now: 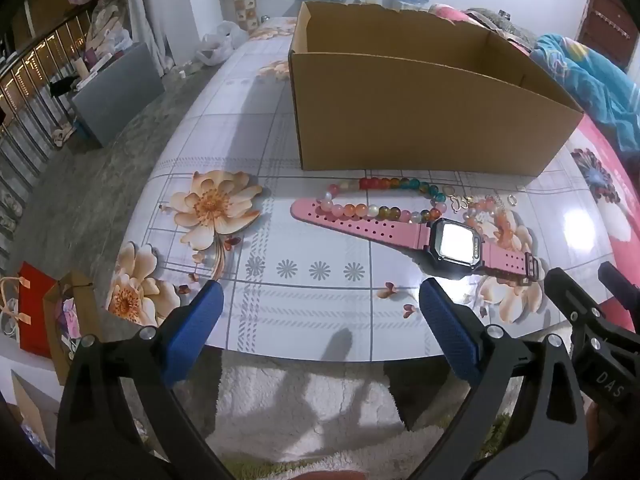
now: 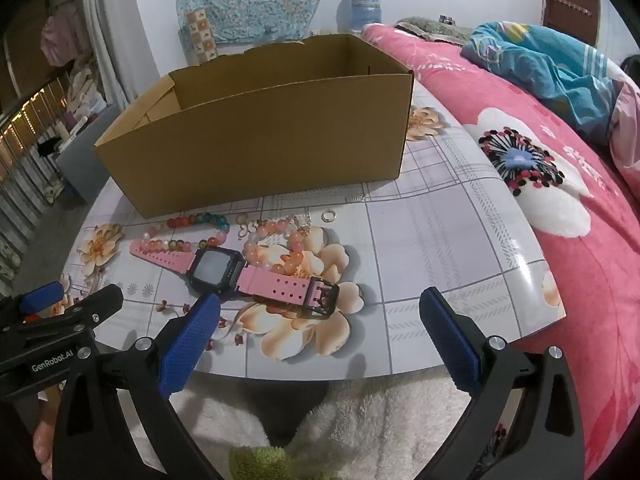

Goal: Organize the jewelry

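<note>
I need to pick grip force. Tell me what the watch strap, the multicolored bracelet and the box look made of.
Watch strap: looks like matte pink rubber or silicone, with punched holes.
Multicolored bracelet: glossy translucent beads, glass or stone; cannot tell which.
Box: plain brown corrugated cardboard, with a dull surface and a ragged rim.

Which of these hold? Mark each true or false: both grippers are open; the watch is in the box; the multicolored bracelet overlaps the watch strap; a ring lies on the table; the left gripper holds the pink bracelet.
1. Both the left gripper and right gripper are open. True.
2. The watch is in the cardboard box. False: it lies on the table before the box.
3. The multicolored bracelet overlaps the watch strap. True.
4. A ring lies on the table. True.
5. The left gripper holds the pink bracelet. False: it holds nothing.
</note>
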